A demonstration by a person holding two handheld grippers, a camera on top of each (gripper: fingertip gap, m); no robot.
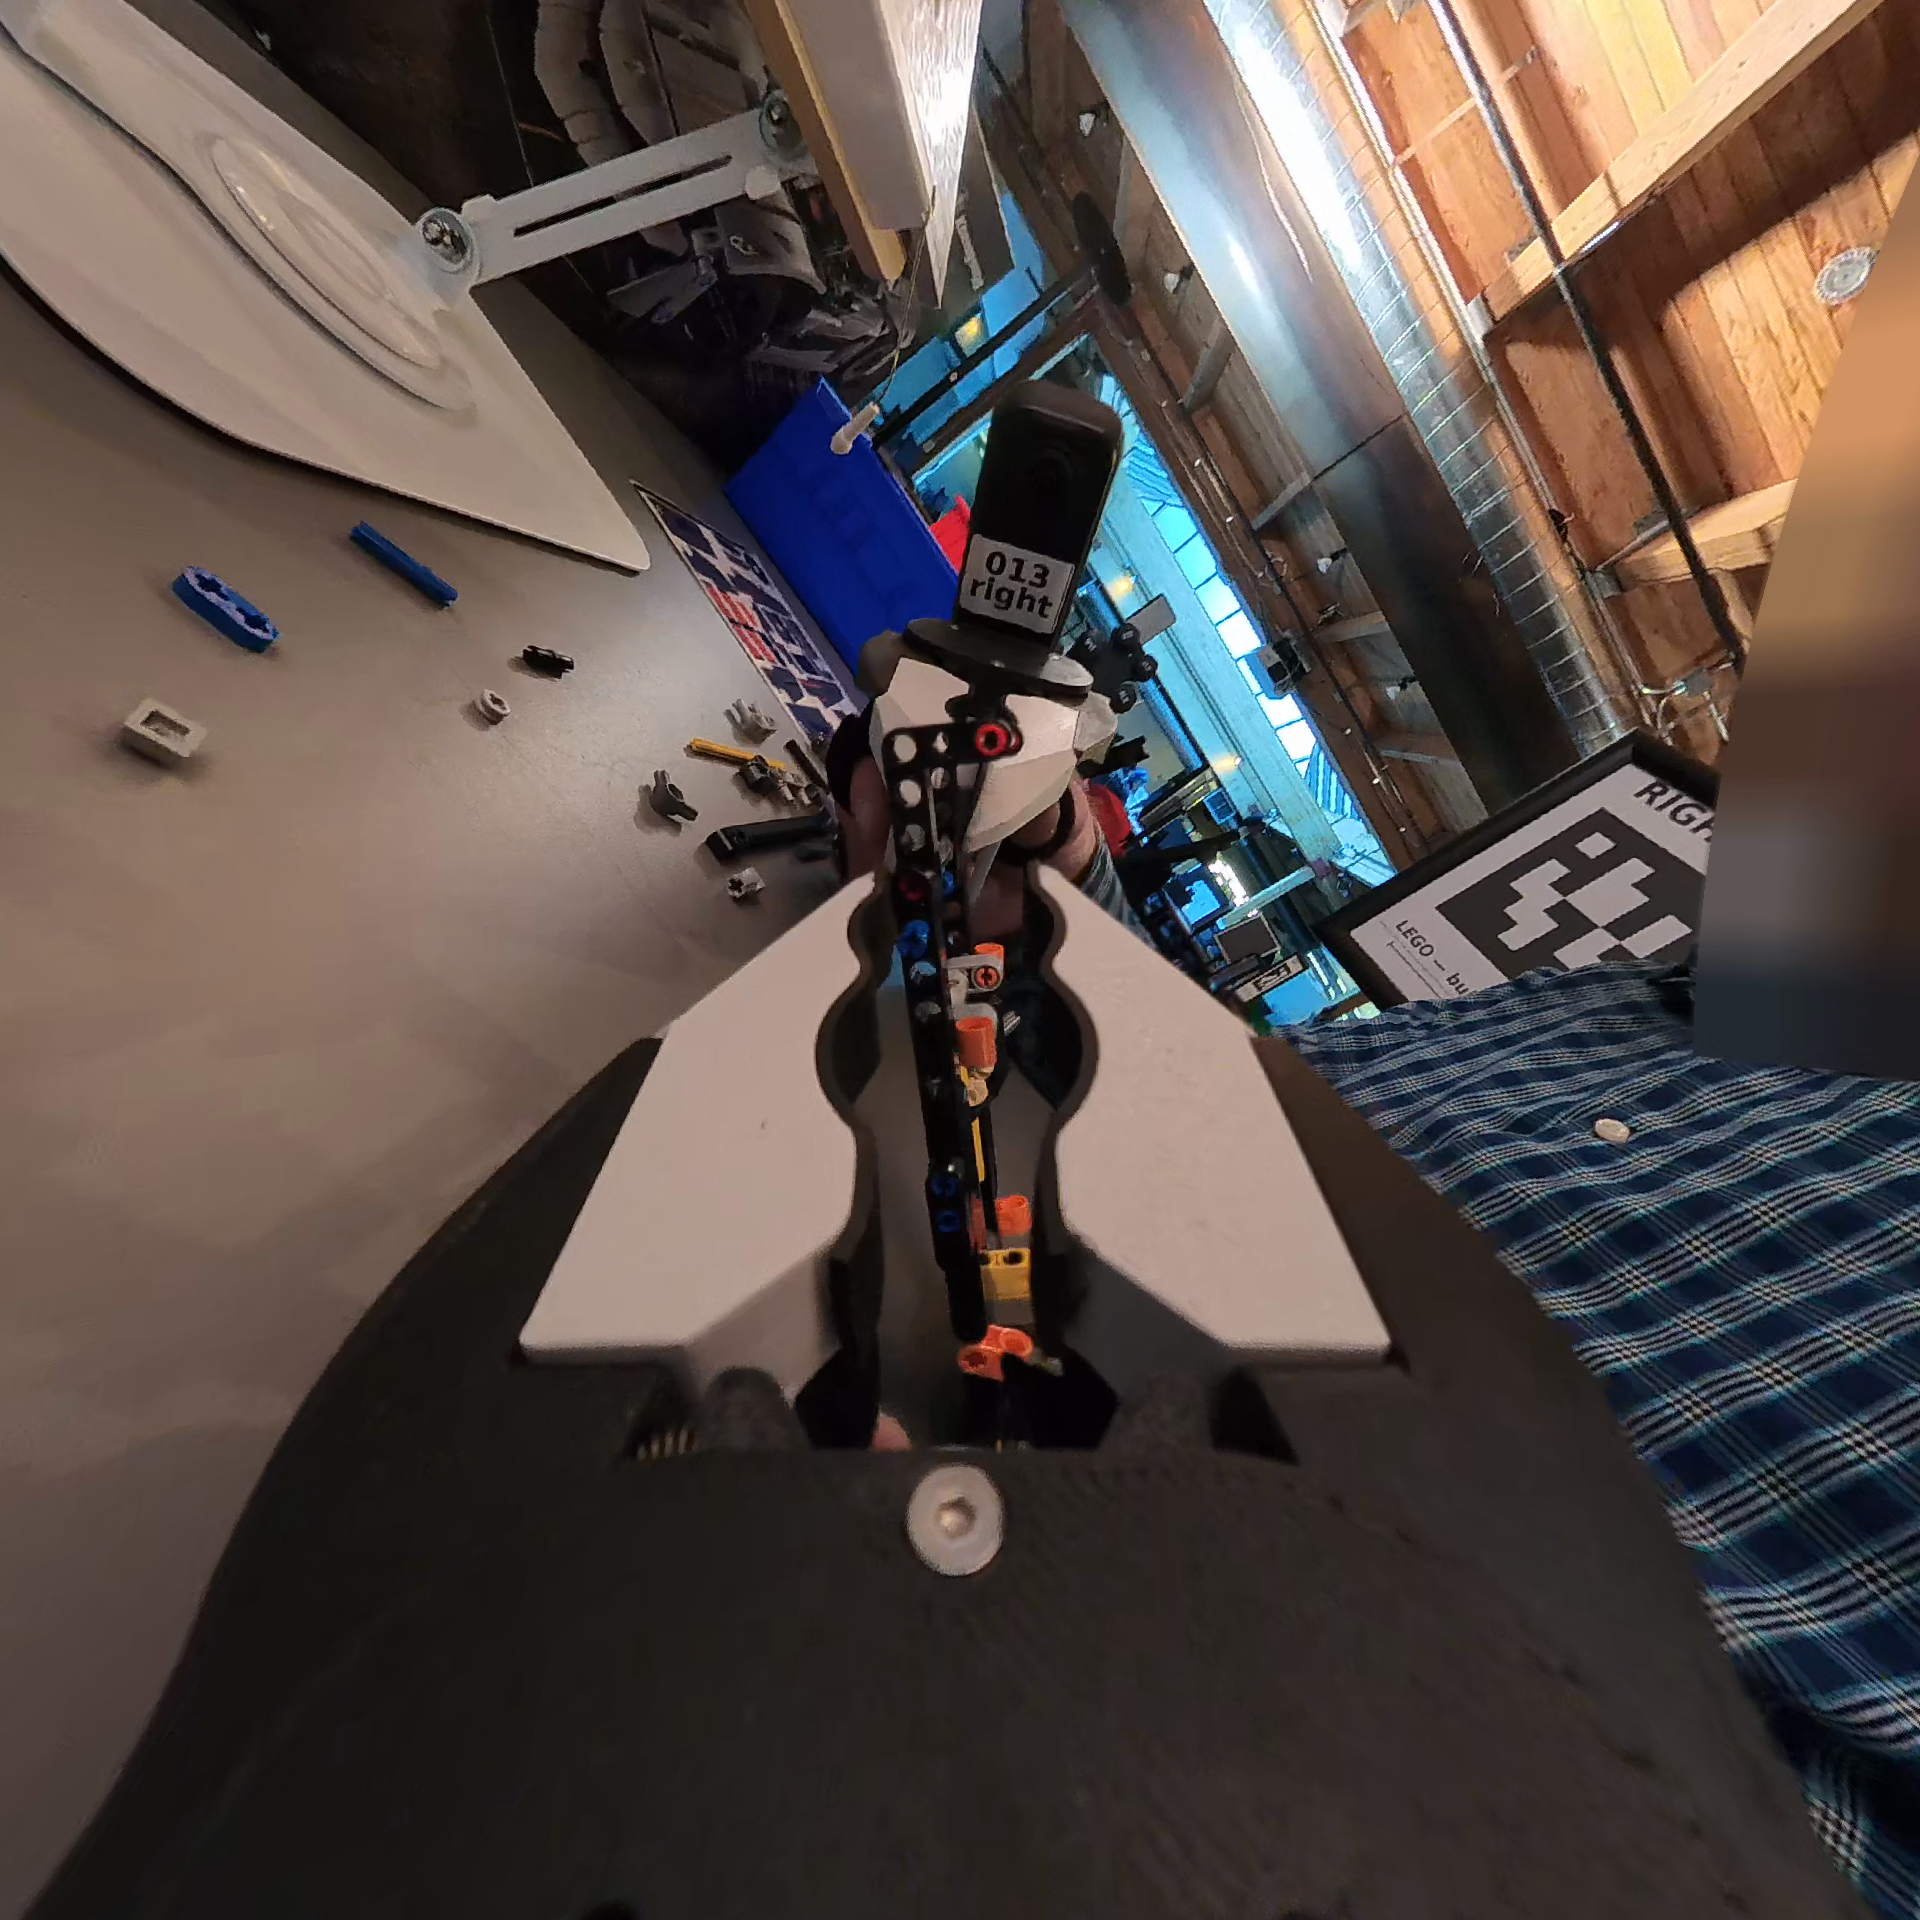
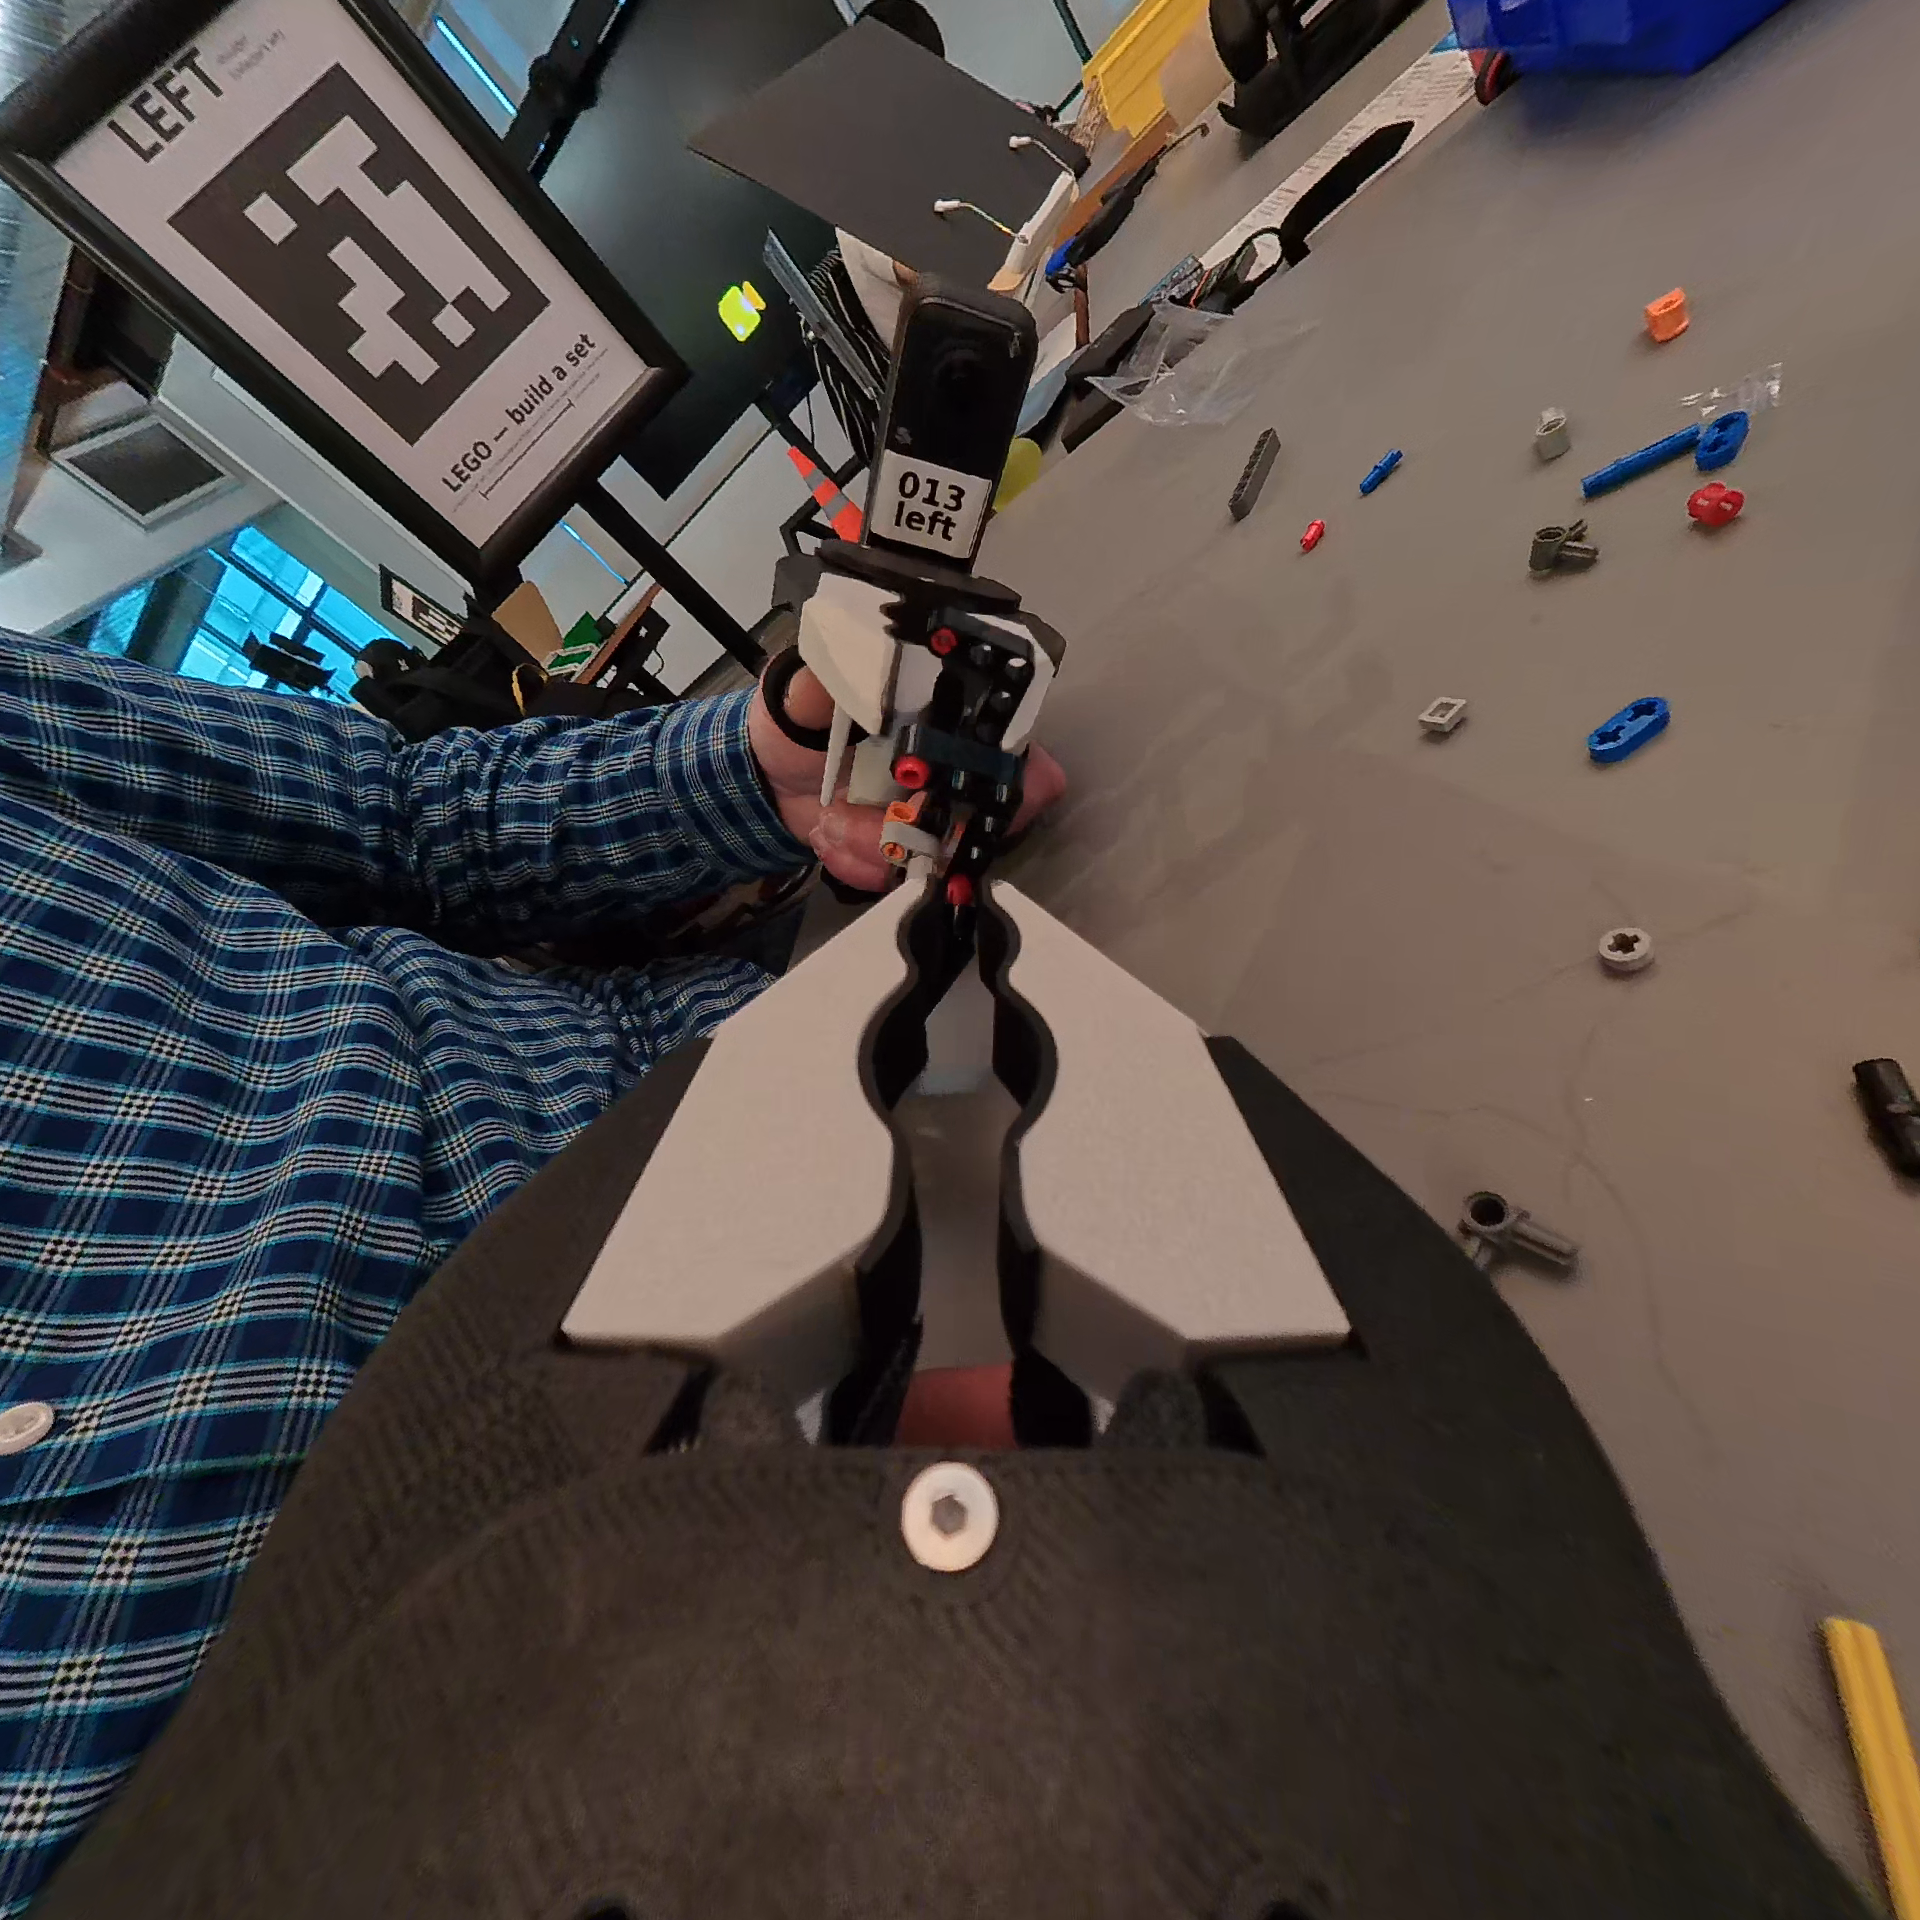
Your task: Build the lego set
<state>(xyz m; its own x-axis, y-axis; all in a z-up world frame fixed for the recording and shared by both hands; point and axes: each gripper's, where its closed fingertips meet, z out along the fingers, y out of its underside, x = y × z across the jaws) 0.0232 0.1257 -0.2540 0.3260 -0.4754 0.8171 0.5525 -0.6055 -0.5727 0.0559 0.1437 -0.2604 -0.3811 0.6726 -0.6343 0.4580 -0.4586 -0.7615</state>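
Both my claws clench the lego frame (image 1: 940, 1049) end to end: left claw (image 1: 951, 1039), right claw (image 2: 951, 997). Keep it level; loose pieces (image 2: 1628, 729) wait at 2 o'clock on the desk (image 2: 1351, 852).

Hidden ends, cropped parts, blurred corners

In the left wrist view the assembly (image 1: 940, 1049) runs down between the left gripper's (image 1: 948, 935) fingers, so its lower end is lost in shadow at the gripper body; whether the right gripper (image 1: 971, 774) beyond actually clamps its top end cannot be told. A blurred patch (image 1: 1813, 790) covers the right edge, and the marker board (image 1: 1538, 904) is cropped there. In the right wrist view the yellow rod (image 2: 1870, 1756) and a black part (image 2: 1891, 1117) are cut by the frame edge; the small loose pieces (image 2: 1558, 499) are too small to identify.
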